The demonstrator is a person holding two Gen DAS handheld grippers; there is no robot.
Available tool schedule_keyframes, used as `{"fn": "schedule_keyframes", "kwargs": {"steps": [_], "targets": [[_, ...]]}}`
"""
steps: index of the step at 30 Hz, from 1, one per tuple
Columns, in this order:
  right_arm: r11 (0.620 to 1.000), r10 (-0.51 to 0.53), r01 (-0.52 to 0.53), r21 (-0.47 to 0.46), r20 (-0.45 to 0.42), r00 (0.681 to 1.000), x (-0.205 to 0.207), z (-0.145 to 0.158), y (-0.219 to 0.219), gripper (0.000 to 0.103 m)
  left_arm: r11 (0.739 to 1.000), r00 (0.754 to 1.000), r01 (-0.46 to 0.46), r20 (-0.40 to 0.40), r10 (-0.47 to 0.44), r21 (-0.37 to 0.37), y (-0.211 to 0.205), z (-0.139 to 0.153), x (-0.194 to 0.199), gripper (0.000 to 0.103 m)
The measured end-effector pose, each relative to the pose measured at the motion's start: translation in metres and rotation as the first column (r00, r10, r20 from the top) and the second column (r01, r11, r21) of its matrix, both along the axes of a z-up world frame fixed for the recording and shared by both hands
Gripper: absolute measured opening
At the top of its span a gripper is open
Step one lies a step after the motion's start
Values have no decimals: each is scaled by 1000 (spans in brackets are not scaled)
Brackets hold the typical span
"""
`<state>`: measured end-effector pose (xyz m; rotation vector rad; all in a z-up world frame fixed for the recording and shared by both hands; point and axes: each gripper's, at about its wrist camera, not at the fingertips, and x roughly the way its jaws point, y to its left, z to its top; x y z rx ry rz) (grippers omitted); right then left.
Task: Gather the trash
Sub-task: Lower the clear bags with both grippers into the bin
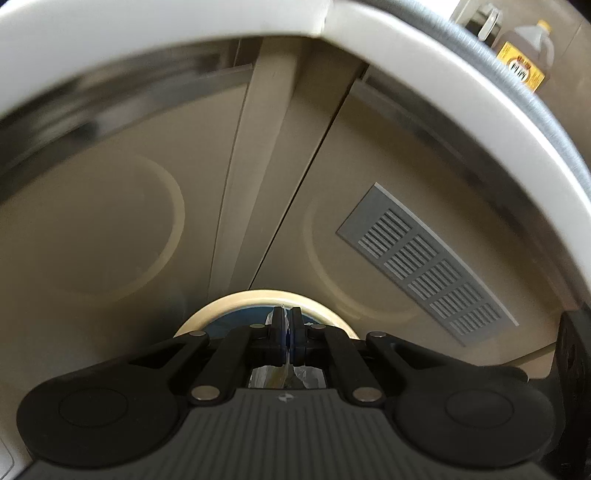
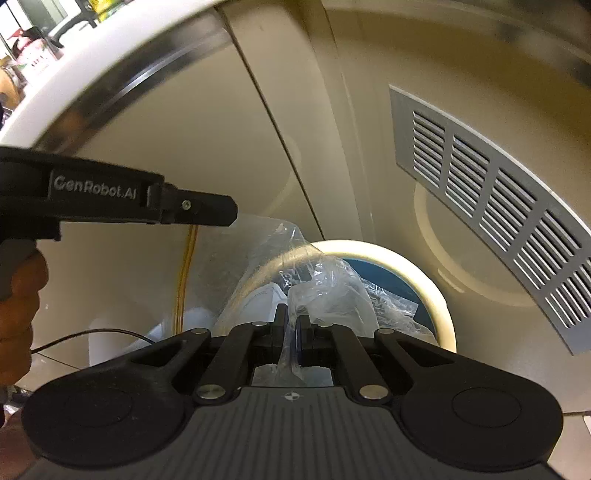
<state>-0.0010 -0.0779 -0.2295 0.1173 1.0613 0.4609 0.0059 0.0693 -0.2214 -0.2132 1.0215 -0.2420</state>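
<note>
We see beige cabinet doors (image 1: 122,206) filling most of both wrist views, with a thin dark seam between two panels and a grey slotted metal vent grille (image 1: 424,258) set into the right-hand door. Above them curves a white countertop edge (image 1: 147,22) with a shiny metal strip beneath it. On the counter in the left wrist view stands a clear plastic jug with a yellow label (image 1: 524,55); other items up there are too blurred to name.

Low in front sits a round bin with a cream rim and blue inside (image 2: 424,273). A crumpled clear plastic bag (image 2: 295,266) is draped over its rim. Our left gripper (image 2: 218,210) is clenched on an upper edge of the bag, a hand (image 2: 18,314) on its handle. Our right gripper (image 2: 291,332) is pinched tight on a fold of the same bag, just before the bin.
</note>
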Motion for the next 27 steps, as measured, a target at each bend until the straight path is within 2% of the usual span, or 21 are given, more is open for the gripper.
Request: {"fn": "schedule_keyframes", "kwargs": {"steps": [11, 27], "targets": [[999, 39, -42, -28, -101, 994, 20, -38, 13, 5, 1000, 998, 9, -64, -7, 27, -5, -35, 21, 1], [997, 48, -55, -49, -129, 991, 28, -51, 23, 5, 997, 992, 16, -124, -6, 74, -5, -66, 28, 1]]}}
